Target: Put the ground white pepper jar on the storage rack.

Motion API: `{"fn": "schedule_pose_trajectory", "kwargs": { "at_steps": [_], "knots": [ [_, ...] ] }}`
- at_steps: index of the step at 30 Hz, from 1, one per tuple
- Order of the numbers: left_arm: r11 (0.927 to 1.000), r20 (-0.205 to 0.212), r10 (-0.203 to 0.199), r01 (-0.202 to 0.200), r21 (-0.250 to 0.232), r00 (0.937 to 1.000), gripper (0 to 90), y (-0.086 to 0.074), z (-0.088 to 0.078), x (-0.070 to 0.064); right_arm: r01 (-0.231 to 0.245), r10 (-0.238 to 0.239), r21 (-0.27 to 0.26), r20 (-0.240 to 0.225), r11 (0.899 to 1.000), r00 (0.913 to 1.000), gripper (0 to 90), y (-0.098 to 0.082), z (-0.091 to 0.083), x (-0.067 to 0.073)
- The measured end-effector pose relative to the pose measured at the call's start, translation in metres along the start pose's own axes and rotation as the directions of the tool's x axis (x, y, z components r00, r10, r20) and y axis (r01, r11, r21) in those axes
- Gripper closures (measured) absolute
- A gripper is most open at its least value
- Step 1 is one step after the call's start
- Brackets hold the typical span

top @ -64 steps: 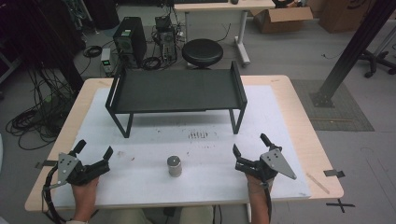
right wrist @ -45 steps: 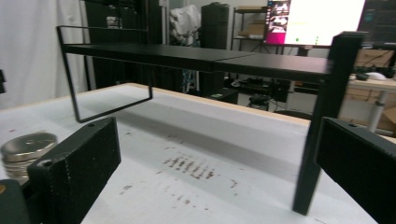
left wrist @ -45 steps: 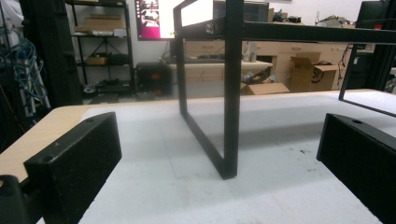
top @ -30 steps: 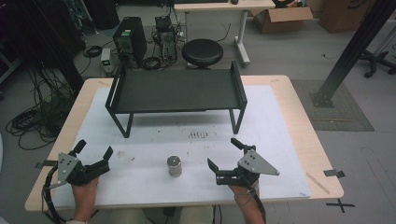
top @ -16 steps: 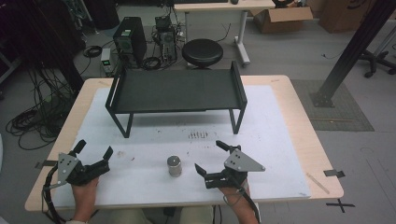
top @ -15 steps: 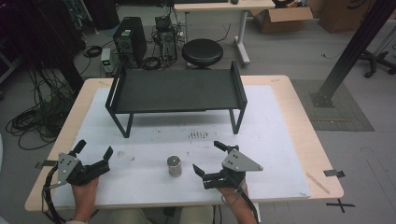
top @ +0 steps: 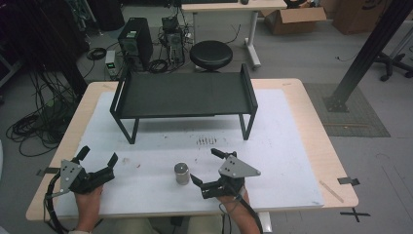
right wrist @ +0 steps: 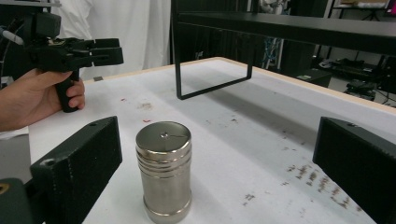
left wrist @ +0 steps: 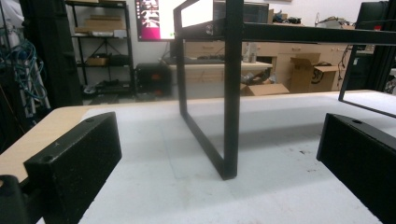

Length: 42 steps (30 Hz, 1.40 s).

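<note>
**Lining up on the steel canister**

My right tongs (top: 203,167) are spread wide and aimed at the steel canister (top: 181,173), which stands upright on the desk (top: 292,146) just ahead of them. Seen along the right tongs, the canister (right wrist: 163,170) sits between the jaws but closer to one than the other, touching neither. I judge this the approach step: the grasp is not yet made. Next I would need to push forward slightly, centre the canister in the gap, then close on its ribbed body. My left tongs (top: 97,163) rest open, well off to the far side of the canister, facing a leg of the black rack (top: 185,92).
</note>
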<state>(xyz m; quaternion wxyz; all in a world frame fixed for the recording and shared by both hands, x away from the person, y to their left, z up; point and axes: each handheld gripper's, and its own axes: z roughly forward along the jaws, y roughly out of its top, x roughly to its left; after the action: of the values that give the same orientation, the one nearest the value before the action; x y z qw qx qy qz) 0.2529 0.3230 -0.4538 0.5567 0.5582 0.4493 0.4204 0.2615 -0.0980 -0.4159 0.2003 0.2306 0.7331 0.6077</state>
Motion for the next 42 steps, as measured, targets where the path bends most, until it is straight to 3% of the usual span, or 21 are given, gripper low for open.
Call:
{"fn": "schedule_pose_trajectory", "kwargs": {
  "at_steps": [18, 42],
  "knots": [
    [1.0000, 0.001, -0.004, 0.004, -0.002, 1.0000, 0.2, 0.000, 0.000, 0.000, 0.002, 0.002, 0.067, -0.052, 0.998, 0.9986, 1.0, -0.003, 0.027, 0.009],
    [1.0000, 0.001, -0.005, 0.005, -0.004, 1.0000, 0.2, 0.000, -0.001, 0.001, -0.001, 0.017, 0.173, -0.090, 0.985, 0.9958, 2.2, -0.009, 0.054, 0.014]
  ]
}}
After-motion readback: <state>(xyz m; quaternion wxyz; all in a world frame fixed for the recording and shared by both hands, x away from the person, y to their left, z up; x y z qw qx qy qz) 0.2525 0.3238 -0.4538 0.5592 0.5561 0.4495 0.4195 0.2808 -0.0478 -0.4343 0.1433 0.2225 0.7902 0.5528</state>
